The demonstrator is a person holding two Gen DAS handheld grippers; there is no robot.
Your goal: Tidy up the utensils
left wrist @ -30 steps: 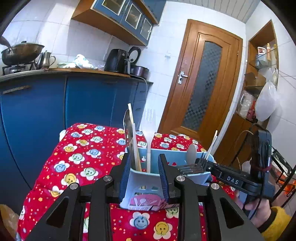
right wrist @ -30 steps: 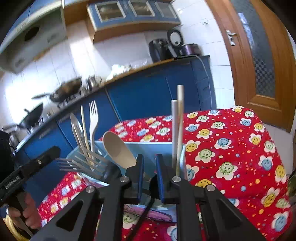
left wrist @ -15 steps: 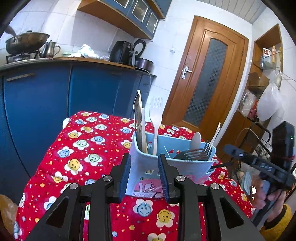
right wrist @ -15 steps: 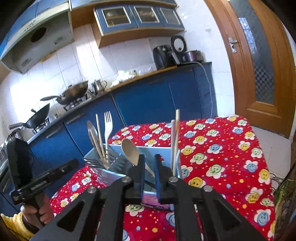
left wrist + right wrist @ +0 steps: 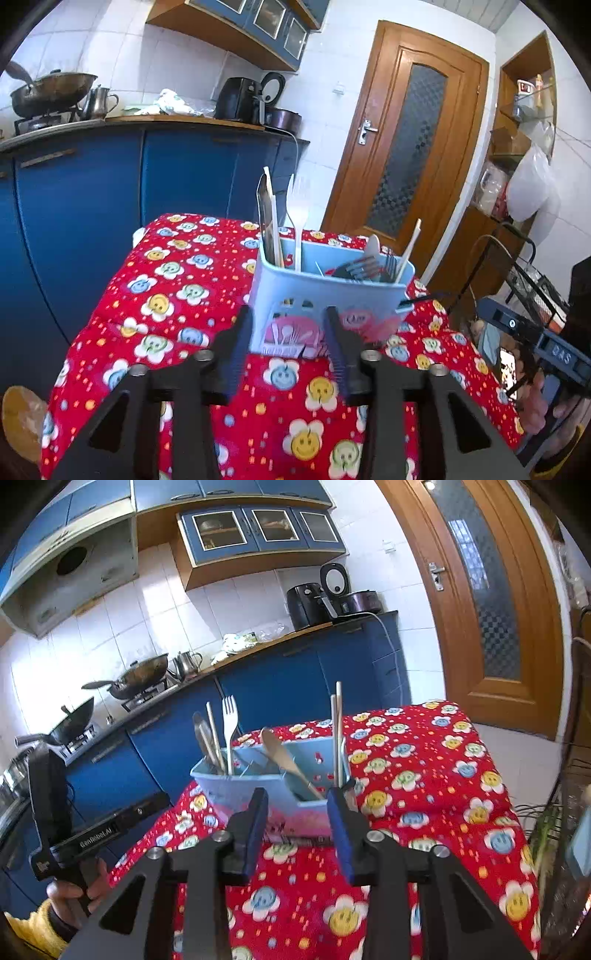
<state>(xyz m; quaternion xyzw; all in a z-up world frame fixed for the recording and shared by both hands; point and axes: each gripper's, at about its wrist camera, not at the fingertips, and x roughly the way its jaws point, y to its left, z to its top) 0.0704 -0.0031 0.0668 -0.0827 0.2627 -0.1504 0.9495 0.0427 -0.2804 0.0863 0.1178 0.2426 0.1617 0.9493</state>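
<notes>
A light blue utensil caddy (image 5: 325,295) stands on the red smiley tablecloth (image 5: 166,295). It holds a white plastic fork (image 5: 297,210), a knife (image 5: 264,206), metal forks (image 5: 369,264), a wooden spoon (image 5: 284,757) and chopsticks (image 5: 337,734). My left gripper (image 5: 288,332) sits just short of the caddy's near wall. Its jaws are opening and nothing is between them. My right gripper (image 5: 297,805) faces the caddy (image 5: 236,794) from the other side. Its jaws are opening too, with nothing between them. Each gripper shows at the other view's edge, held by a hand.
Blue kitchen cabinets (image 5: 92,192) with a worktop run behind the table. Woks (image 5: 144,672) sit on the stove. A wooden door (image 5: 406,147) is at the back right, and a wire rack (image 5: 535,288) stands beside the table. The cloth hangs over the table's edges.
Both grippers have drawn back from the caddy and their jaws have widened. The left one has let go of the caddy's wall. The caddy now stands alone on the cloth.
</notes>
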